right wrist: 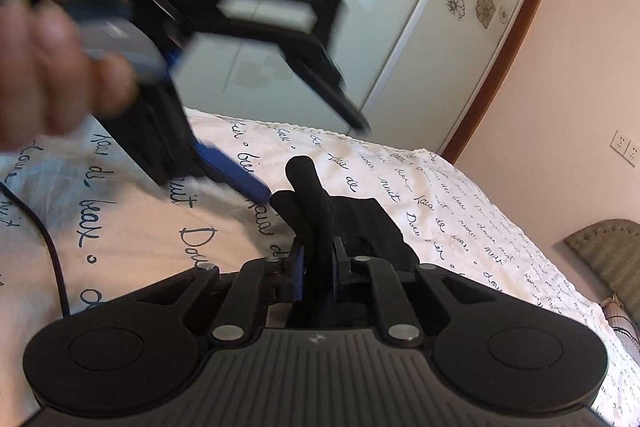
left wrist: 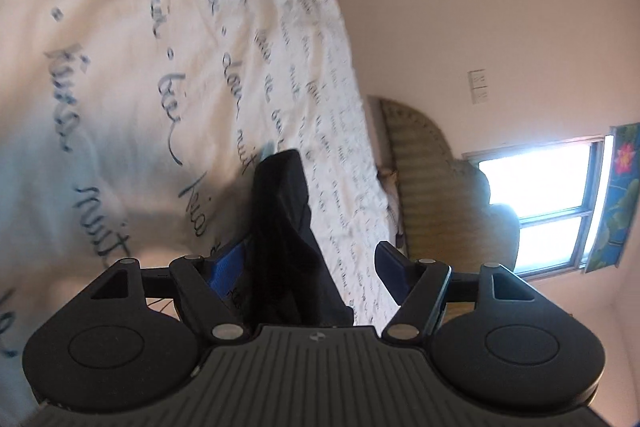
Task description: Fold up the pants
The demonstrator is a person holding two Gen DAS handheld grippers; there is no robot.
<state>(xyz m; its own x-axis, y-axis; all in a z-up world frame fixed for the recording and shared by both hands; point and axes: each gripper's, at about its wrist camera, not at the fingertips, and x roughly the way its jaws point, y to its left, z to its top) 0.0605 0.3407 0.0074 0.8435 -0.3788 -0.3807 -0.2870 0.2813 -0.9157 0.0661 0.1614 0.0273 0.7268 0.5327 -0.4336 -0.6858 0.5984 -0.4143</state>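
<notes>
Pants: black pants (right wrist: 320,211) lay bunched on a white bedspread (right wrist: 440,195) printed with dark script, one ridge of cloth standing up from the heap.
Right gripper: the right gripper (right wrist: 318,263) was closed tight on that ridge, the cloth pinched between its blue pads.
Left gripper: the left gripper (left wrist: 300,263) stood wide open, with a fold of the pants (left wrist: 284,211) rising between its fingers and resting against the left one; nothing was clamped.
From the right: the left gripper (right wrist: 312,155) showed blurred above the bed, a hand (right wrist: 48,39) around its handle, its lower finger just beside the raised cloth.
Risk: with only one pinch holding, the heap could probably swing or untwist if lifted, spoiling any fold line; the left gripper might also close on several layers at once.
Setting: a wardrobe (right wrist: 400,7), a headboard (left wrist: 420,167) and a bright window (left wrist: 540,195) ringed the bed.
</notes>
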